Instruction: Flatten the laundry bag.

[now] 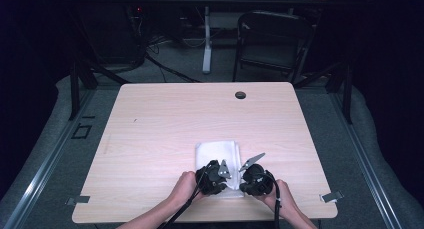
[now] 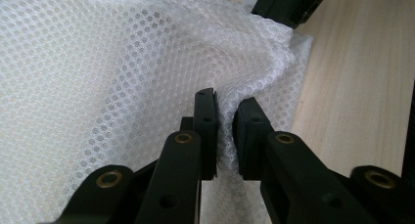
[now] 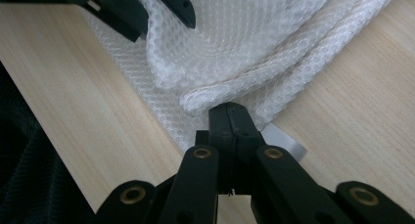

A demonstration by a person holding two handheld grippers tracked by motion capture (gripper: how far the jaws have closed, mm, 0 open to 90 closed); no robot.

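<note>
So, both hands low at near table edge, close together. Left gripper [image 2: 224,136] jaws pinching raised fold of white mesh cloth [image 2: 112,77]. Right gripper [image 3: 230,128] jaws pressed together at cloth's layered near edge, pretty sure nipping it, small white tag just beside. Cloth lies folded on light wood table [image 1: 160,119], near-centre. Farther back: cable hole [image 1: 240,95] at far edge, then dark folding chair [image 1: 272,41].

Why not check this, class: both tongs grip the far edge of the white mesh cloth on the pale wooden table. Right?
Wrong in one respect: the left tongs and right tongs grip the near edge of the white mesh cloth on the pale wooden table, as the high view shows.
</note>
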